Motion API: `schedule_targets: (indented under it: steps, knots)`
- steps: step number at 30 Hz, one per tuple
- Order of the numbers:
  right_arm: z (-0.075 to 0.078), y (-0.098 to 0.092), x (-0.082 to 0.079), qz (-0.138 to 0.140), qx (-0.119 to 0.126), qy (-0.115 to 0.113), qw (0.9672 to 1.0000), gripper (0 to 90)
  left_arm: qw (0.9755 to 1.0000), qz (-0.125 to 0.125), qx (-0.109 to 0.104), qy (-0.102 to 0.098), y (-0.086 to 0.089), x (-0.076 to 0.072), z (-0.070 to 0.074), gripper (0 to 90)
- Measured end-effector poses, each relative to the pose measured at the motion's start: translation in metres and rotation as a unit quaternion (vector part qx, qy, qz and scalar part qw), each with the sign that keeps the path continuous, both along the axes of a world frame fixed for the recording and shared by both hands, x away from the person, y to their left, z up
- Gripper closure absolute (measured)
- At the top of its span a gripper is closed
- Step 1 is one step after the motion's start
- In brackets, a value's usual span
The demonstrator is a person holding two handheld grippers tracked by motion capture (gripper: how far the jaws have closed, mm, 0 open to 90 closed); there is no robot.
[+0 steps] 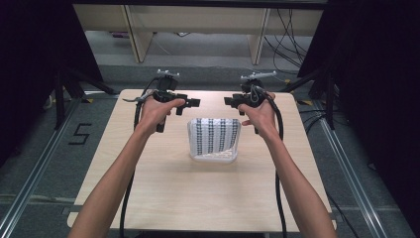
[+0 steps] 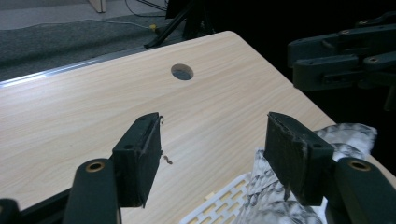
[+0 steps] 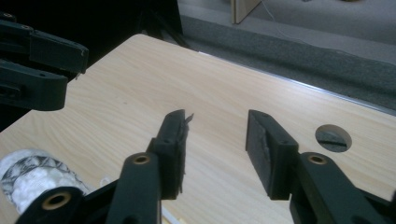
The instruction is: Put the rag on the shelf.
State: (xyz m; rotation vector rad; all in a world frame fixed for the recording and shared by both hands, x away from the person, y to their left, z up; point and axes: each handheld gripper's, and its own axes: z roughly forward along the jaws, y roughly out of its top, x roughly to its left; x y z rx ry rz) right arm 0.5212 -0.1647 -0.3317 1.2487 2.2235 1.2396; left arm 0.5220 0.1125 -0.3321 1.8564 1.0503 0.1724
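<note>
Grippers left (image 1: 195, 103), right (image 1: 229, 101) open, empty, above basket (image 1: 214, 157) far rim, table (image 1: 163, 193).

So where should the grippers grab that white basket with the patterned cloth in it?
Probably by its two side rims, one gripper on each. The white basket sits between the open left gripper and right gripper, and the patterned cloth covers its top, leaving the rims easiest to pinch.

A white slotted basket (image 1: 214, 157) sits mid-worktop (image 1: 163, 188) in front of you, with black-and-white patterned cloth (image 1: 214, 135) draped over it, apart from both tongs.
</note>
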Motion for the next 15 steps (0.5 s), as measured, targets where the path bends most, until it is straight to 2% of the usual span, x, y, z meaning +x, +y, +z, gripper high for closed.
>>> schedule_targets:
  steps: [1,2,11,15]
  knots:
    - [0.000,0.001,-0.002,0.001,0.010,0.009,0.9999,56.6,1.0000,0.001,-0.002,0.001,0.001,-0.001,0.000,35.2]
    - [0.000,0.001,-0.004,-0.002,0.010,0.009,0.9999,55.6,1.0000,0.002,-0.001,0.002,0.002,-0.003,0.001,34.2]
    - [0.005,-0.003,-0.011,0.003,0.013,0.002,0.9999,48.6,1.0000,-0.003,-0.005,-0.004,0.008,-0.013,0.004,32.6]
    - [0.005,-0.006,-0.014,0.008,0.023,0.004,0.9997,46.6,0.9999,-0.009,0.006,-0.007,0.008,-0.019,0.005,31.9]
